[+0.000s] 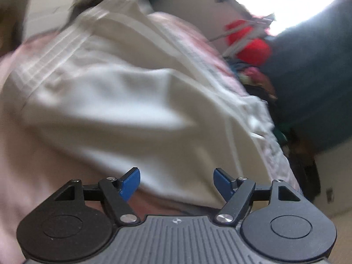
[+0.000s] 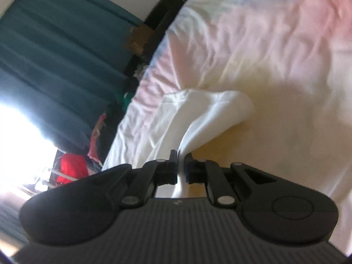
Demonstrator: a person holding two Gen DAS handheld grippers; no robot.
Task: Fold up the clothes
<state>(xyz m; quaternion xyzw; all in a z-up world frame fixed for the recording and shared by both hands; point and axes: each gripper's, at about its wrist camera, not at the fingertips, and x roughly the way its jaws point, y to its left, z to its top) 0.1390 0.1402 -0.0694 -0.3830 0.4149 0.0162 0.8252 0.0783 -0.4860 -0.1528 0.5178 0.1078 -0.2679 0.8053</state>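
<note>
The right claw [image 2: 180, 165] is clamped on a bunched fold of the white garment [image 2: 193, 118]; the cloth runs between its two black fingers [image 2: 172, 167] and trails back under the claw's body. From that pinch the garment stretches away and up onto the bed [image 2: 275, 50], where its far end lies rumpled on a pale sheet with pink and yellowish patches. Left of the bed hangs a teal curtain [image 2: 48, 48], with a bright window and a red item [image 2: 70, 169] lower down.

The left claw [image 1: 176, 183] stands wide, its blue-tipped fingers [image 1: 131, 183] well apart and gripping nothing. Just beyond them the same white garment [image 1: 123, 101] spreads across the bed [image 1: 26, 165], blurred, with pale stripes near its upper left. Right of it sit a red item [image 1: 250, 44] and a dark curtain [image 1: 312, 83].
</note>
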